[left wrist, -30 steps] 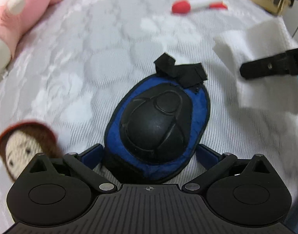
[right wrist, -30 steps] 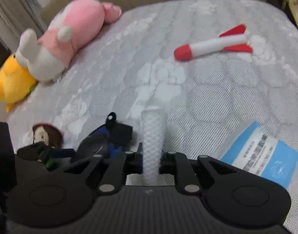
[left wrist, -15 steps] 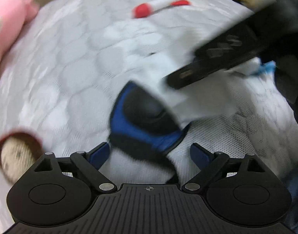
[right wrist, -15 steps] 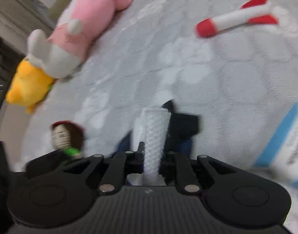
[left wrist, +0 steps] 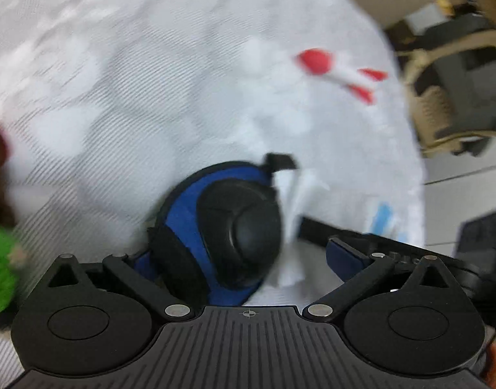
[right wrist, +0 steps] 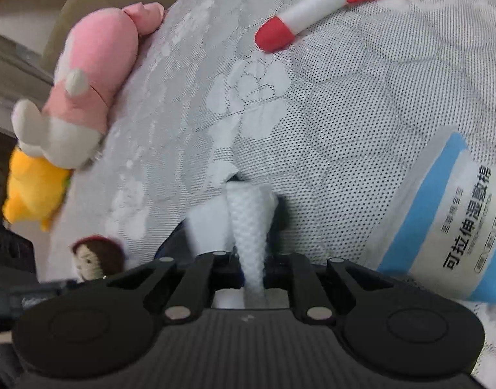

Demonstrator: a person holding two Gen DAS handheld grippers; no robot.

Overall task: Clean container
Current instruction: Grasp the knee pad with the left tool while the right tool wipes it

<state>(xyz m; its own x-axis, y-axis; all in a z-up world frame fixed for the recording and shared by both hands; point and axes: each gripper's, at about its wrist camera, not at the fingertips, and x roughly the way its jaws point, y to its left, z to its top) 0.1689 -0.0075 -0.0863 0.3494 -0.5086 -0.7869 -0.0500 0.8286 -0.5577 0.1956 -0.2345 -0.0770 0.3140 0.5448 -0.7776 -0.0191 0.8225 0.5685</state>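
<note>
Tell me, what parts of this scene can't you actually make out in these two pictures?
- Blue-and-black pad, left view: motion-blurred; near edge hidden behind the left gripper.
- White wipe, right view: its contact with the pad is hidden by the right gripper shut on it.
- Small doll: half hidden behind the gripper.
- Wipe packet: cut by the frame edge.

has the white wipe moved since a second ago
Yes. The white wipe went from off to the right onto the knee pad's right edge.

Both grippers are matte black plastic: the left gripper (left wrist: 240, 253) has blue-padded fingers (left wrist: 340, 256), round discs, silver screws (a tiny crosshair mark too); the right gripper (right wrist: 253, 265) looks identical, ribbed.
</note>
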